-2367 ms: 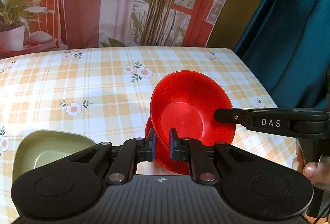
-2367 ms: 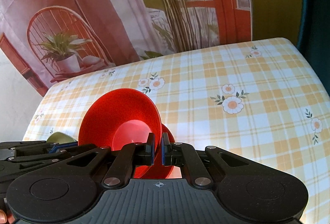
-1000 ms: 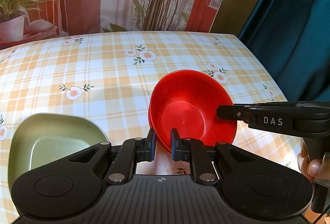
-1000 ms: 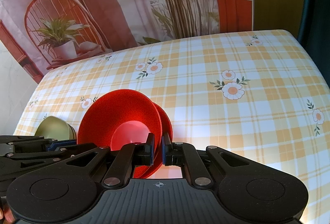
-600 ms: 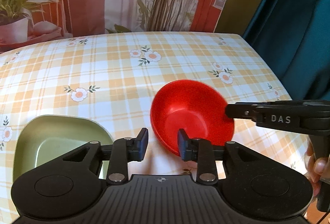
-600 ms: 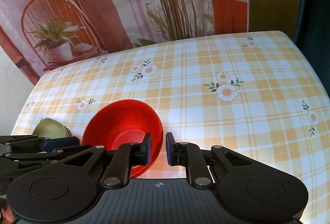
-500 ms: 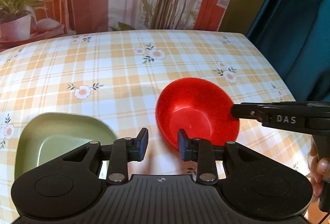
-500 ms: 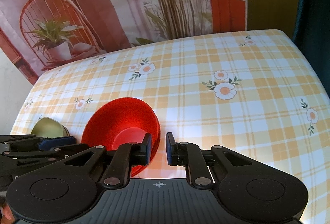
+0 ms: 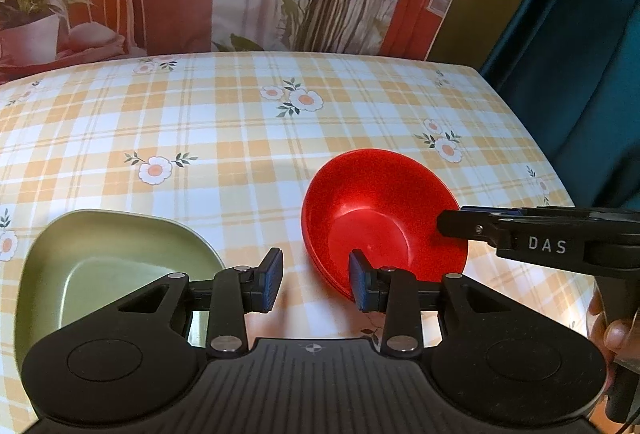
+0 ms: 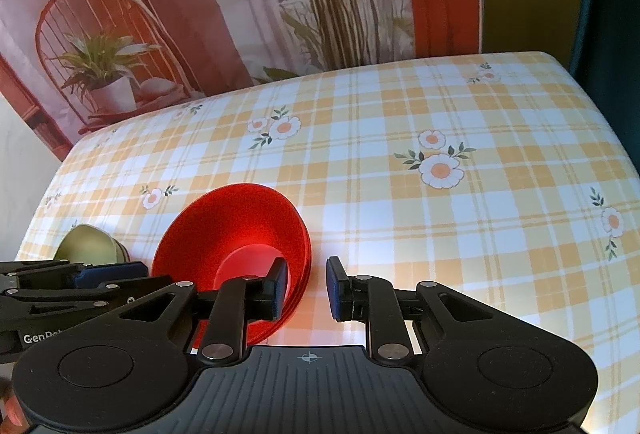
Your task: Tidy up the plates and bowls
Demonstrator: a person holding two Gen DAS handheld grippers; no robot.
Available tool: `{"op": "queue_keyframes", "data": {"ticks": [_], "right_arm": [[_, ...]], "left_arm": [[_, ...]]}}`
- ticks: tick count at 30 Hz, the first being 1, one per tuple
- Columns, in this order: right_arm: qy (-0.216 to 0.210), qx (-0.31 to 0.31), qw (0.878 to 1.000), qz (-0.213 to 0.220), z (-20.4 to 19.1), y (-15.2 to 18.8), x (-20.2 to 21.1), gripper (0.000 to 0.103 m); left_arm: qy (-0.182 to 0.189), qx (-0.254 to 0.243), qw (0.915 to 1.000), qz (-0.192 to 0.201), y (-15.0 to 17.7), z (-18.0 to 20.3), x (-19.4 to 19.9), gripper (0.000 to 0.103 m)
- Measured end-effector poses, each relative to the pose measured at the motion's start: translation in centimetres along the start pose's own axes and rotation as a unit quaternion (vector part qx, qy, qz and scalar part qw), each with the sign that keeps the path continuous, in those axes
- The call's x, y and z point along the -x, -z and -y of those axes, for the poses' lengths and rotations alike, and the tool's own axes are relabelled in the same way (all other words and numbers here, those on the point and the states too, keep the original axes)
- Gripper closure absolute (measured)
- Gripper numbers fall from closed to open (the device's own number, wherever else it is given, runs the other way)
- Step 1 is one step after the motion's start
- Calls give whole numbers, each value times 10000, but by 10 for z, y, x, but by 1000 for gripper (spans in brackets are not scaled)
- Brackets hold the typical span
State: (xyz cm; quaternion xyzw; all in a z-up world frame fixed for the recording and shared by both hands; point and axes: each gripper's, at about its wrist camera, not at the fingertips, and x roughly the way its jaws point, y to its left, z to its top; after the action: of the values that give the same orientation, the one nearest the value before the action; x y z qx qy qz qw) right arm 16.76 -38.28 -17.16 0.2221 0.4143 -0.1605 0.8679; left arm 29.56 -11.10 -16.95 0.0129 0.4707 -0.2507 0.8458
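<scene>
Two nested red bowls [image 9: 384, 218] are being released: left gripper [image 9: 316, 284] and right gripper [image 10: 307, 288] jaws are opening, clear of the rim; withdrawal is judged next.

the near rim of the red bowls [image 9: 384, 210] is hidden behind the left gripper [image 9: 316, 284], so how many bowls are nested cannot be counted; only faint stacked edges show below its right finger. the green dish [image 9: 108, 258] to that gripper's left is partly covered by the gripper body, its near edge out of sight. in the right wrist view the same dish [image 10: 86, 246] is mostly hidden behind the other gripper's fingers. the hand [image 9: 618, 334] at the right edge is cut off, only fingertips showing. the bench [image 10: 440, 214] runs out of frame.
</scene>
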Motion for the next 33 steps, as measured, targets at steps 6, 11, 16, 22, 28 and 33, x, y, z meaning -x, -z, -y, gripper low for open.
{"op": "queue_keyframes", "data": {"ticks": [6,11,16,22,28,33], "right_arm": [[-29,-37,10000,-53,2,2,-7,83],[-70,-50,9999,-96,1,4,-13,83],[-106,-58,9998,-144,-1,6,-19,83],[-136,-36,9997,-196,-4,7,-25,83],[-153,-19,9997,-200,-5,7,-27,85],[-148,11,9997,-172,-6,8,-27,87]], "left_arm": [[43,45,10000,-39,2,0,-5,65],[104,108,9998,-87,1,0,-9,65],[146,142,9997,-120,2,-1,-14,66],[180,170,9996,-136,2,-1,-18,66],[289,217,9993,-122,2,-3,-19,74],[338,263,9990,-99,2,-2,-19,79]]}}
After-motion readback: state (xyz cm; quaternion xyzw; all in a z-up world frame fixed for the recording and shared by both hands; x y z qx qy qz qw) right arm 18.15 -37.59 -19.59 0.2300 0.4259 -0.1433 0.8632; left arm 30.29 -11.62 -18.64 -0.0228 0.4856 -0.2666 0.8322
